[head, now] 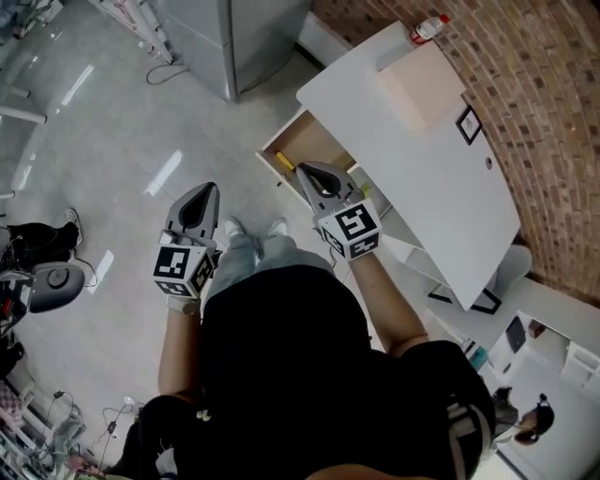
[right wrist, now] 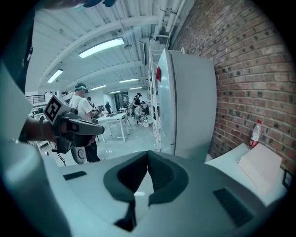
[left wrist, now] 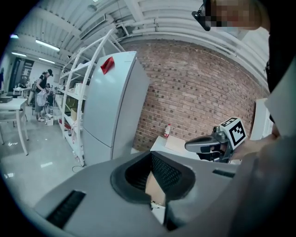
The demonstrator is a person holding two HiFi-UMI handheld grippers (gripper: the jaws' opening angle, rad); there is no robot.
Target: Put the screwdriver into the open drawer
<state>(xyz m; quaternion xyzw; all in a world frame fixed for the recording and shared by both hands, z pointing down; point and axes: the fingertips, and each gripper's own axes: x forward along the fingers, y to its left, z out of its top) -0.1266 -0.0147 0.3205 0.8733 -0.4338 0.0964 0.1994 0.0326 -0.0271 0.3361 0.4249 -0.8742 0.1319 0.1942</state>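
- Head view has the job looking as good as done: the yellow-handled screwdriver (head: 284, 161) lies inside the open drawer (head: 314, 141) of the white desk (head: 422, 159), near the drawer's front corner.
- Its right gripper (head: 314, 176) hangs just above the drawer, near the screwdriver but not touching it as far as I can tell. In the right gripper view the two tips meet, with nothing held between them.
- Off to the side over the floor, well away from the drawer, is the left gripper (head: 206, 195). The left gripper view shows its fingertips together as well, and it too is empty.
- What's left, I'd judge, is little more than drawing the right gripper back. The task doesn't ask for the drawer to be closed.
- Counting up: one screwdriver, one drawer standing open, two grippers, and one bottle (head: 427, 28) at the far end of the desk by the brick wall (head: 534, 84).
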